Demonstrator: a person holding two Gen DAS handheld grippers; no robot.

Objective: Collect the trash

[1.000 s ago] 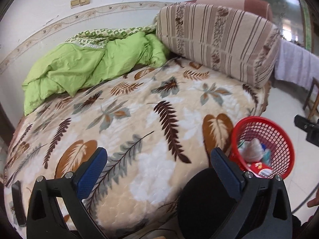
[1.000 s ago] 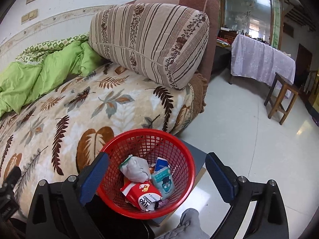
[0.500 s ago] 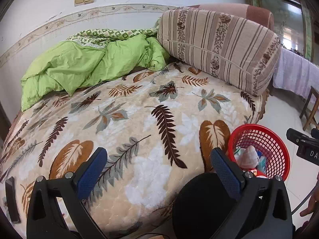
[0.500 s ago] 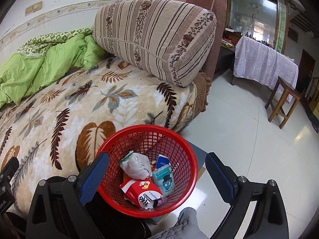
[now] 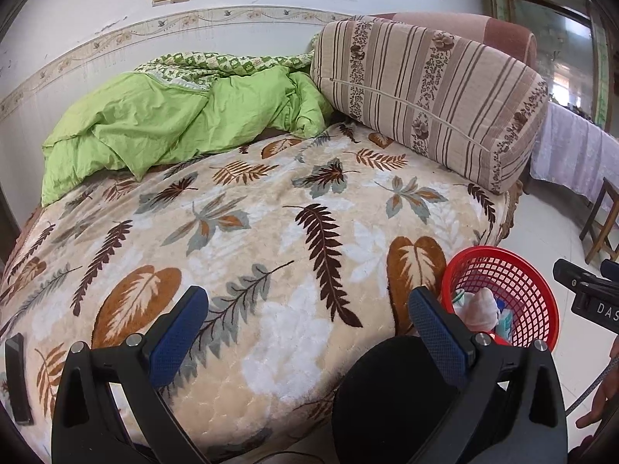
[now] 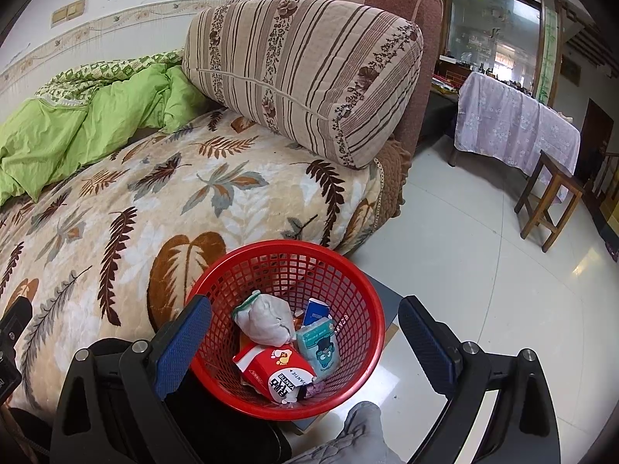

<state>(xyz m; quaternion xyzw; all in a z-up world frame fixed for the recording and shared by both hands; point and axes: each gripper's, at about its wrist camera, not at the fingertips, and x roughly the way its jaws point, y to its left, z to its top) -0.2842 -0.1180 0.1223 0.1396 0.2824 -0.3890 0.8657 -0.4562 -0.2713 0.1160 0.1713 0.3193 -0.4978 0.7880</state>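
Both views have been lifted slightly since a second ago. Directly below the wide-open, empty right gripper [image 6: 303, 344] the red basket [image 6: 359, 382] (already holding wrappers [image 6: 276, 377]) is seen; the left gripper [image 5: 307, 334], equally wide, is held over the bare leaf-print blanket [image 5: 271, 232] beyond.

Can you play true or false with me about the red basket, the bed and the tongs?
1. The red basket has trash in it. True.
2. The right tongs are squeezing a wrapper. False: they are open and hold nothing.
3. The striped cushion lies on the floor. False: it sits on the bed, against the brown headboard.
4. A green quilt is bunched up by the wall. True.
5. The left tongs are open. True.
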